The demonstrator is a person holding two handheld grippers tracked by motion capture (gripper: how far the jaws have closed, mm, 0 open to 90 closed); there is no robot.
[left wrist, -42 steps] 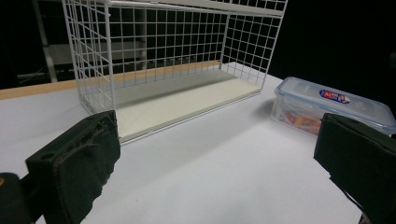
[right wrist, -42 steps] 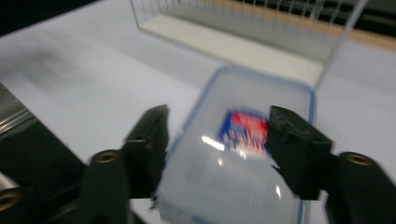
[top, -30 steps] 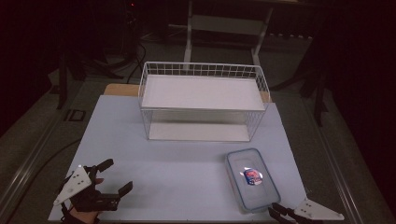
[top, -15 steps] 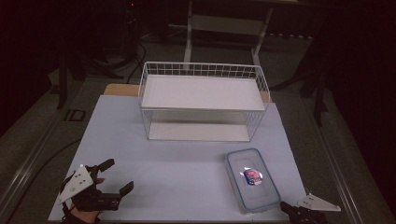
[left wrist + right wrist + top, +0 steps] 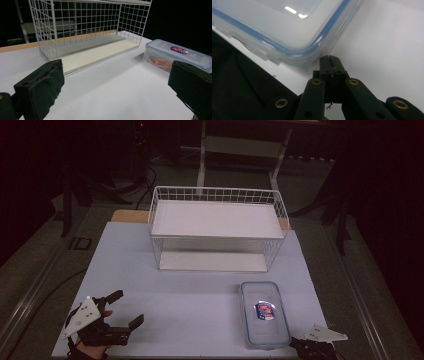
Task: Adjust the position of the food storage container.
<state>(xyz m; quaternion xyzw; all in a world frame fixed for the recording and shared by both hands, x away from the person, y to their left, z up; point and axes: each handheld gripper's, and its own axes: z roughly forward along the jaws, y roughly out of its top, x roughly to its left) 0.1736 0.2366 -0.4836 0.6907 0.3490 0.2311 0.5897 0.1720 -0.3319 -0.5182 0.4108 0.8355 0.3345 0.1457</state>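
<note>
Right tongs (image 5: 329, 58) closing empty at the corner of the food box (image 5: 264, 313).

The right tongs are sitting low at the counter's (image 5: 200, 295) near edge, jaws pressed together on nothing, tips just beside the box's near corner; since the earlier frame they are lower and nearer the person. The left tongs (image 5: 129, 310) are resting at the near-left corner, jaws wide apart and empty, unmoved. The box is lying in front of the wire basket (image 5: 217, 227).
</note>
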